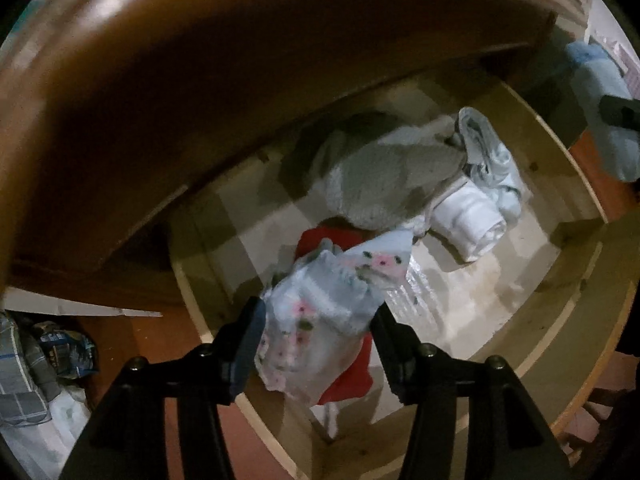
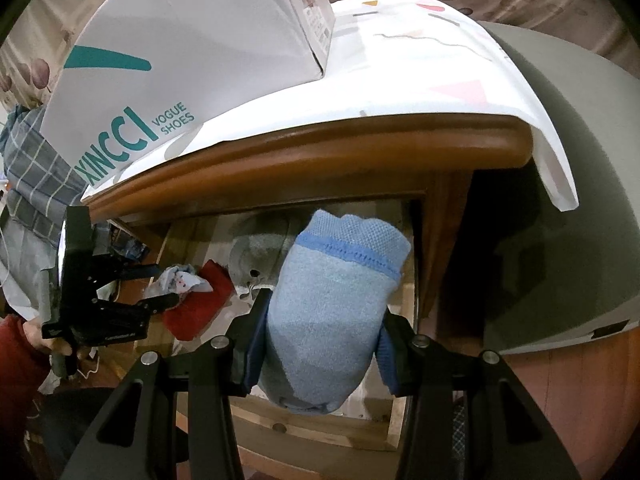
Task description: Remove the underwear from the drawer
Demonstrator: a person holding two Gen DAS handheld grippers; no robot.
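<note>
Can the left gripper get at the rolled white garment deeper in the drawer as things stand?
Probably not yet. The left gripper has floral underwear between its fingers, so it is occupied. Otherwise the way looks free: the rolled white garment lies exposed in the open drawer.

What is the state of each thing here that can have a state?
Drawer: pulled open.
Floral underwear: loose between the left gripper's open fingers, over the drawer.
Blue cloth: clamped between the right gripper's fingers, lifted.
Red garment: lying in the drawer.
White roll: rolled, lying in the drawer.
</note>
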